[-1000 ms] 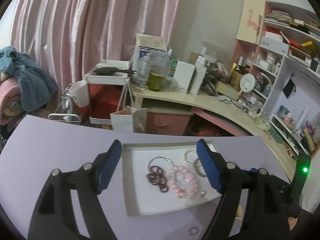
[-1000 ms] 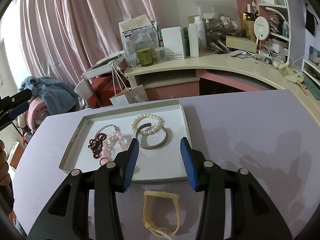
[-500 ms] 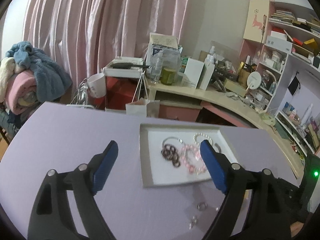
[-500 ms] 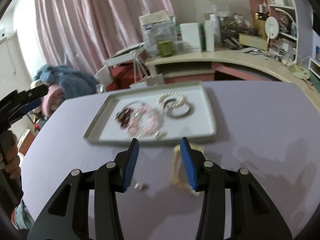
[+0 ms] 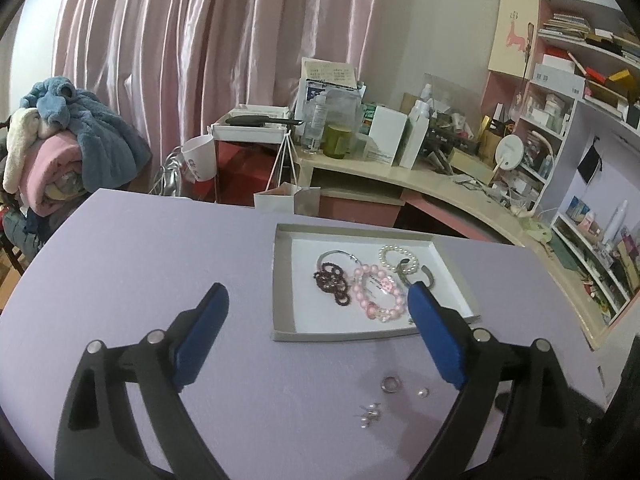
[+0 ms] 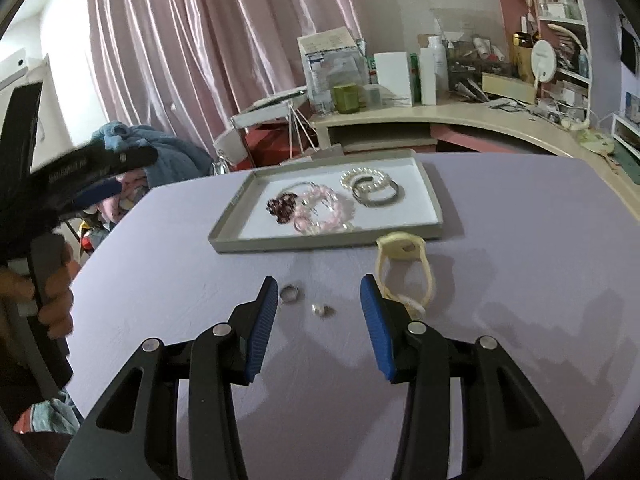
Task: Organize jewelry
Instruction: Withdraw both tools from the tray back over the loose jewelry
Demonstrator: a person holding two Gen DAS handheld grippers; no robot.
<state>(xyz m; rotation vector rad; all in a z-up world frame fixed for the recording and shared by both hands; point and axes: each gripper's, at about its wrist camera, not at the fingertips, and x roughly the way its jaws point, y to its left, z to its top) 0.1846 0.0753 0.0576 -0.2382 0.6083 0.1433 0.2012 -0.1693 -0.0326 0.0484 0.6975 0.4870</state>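
A grey tray (image 5: pixel 282 280) (image 6: pixel 230 226) on the purple table holds a pink bead bracelet (image 5: pixel 378 292) (image 6: pixel 326 208), a dark red bracelet (image 5: pixel 332 280) (image 6: pixel 282 204), a pearl bracelet (image 5: pixel 398 258) (image 6: pixel 366 178) and a metal bangle (image 6: pixel 376 196). In front of the tray lie a silver ring (image 5: pixel 391 384) (image 6: pixel 289 293), small earrings (image 5: pixel 370 414) (image 6: pixel 322 309) and a cream watch (image 6: pixel 404 268). My left gripper (image 5: pixel 316 312) is open and empty, above the table left of the tray's front. My right gripper (image 6: pixel 318 304) is open and empty, with the ring and earrings between its fingers.
The purple table (image 5: pixel 140 264) has bare surface on the left. Behind it stand a cluttered curved desk (image 5: pixel 440 188), shelves (image 5: pixel 568 92), a pink curtain (image 5: pixel 200 60) and a pile of blankets (image 5: pixel 60 144). The left gripper shows in the right wrist view (image 6: pixel 80 176), held by a hand.
Both grippers have pulled back from the tray toward the near side. The ring, earrings and watch in front of the tray have come into fuller view. Nothing was grasped.
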